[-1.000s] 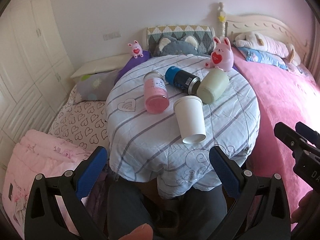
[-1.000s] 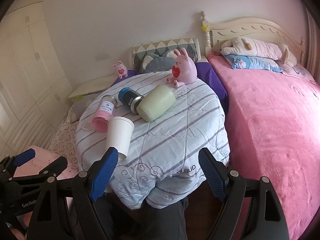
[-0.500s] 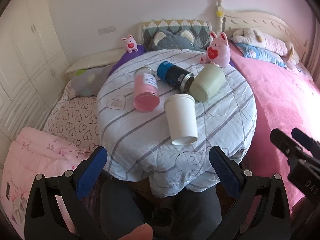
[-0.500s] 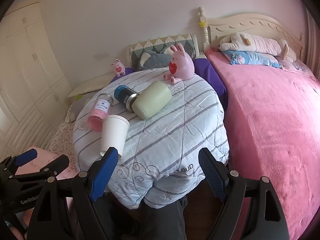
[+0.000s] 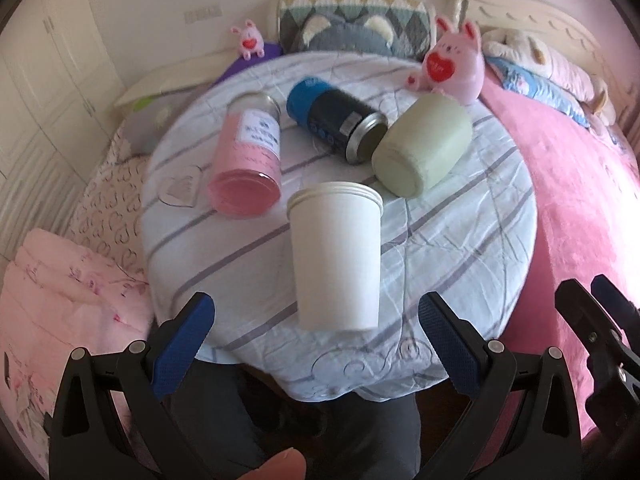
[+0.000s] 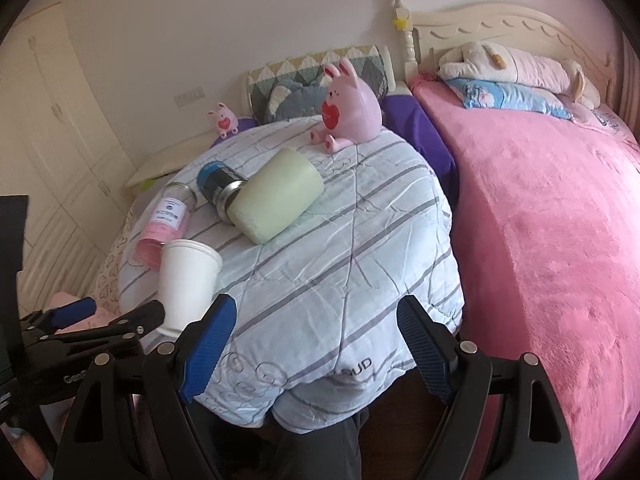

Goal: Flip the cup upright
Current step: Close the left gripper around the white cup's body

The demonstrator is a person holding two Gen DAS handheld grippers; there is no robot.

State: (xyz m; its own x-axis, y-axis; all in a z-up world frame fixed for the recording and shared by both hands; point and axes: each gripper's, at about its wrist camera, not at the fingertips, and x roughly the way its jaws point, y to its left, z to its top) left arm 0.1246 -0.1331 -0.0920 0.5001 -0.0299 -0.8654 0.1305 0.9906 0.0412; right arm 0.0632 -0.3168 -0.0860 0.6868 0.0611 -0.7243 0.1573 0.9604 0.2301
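A white paper cup (image 5: 336,256) lies on its side on the round table's striped cloth (image 5: 452,232), one end toward me; it also shows in the right wrist view (image 6: 186,280). A pink jar (image 5: 248,164), a blue and black bottle (image 5: 340,120) and a pale green cup (image 5: 424,148) lie on their sides behind it. My left gripper (image 5: 316,344) is open and empty, just short of the white cup's near end. My right gripper (image 6: 316,348) is open and empty at the table's near edge, right of the white cup.
A pink rabbit toy (image 5: 452,64) stands at the table's back right. A pink bed (image 6: 552,220) lies to the right, with pillows and a plush toy. A small pink toy (image 5: 250,40) and a cushion (image 5: 352,24) sit behind the table. White cupboards stand on the left.
My left gripper has moved forward toward the white cup, which now looms larger between its fingers. My right gripper has also moved closer to the table. Nothing on the table has moved.
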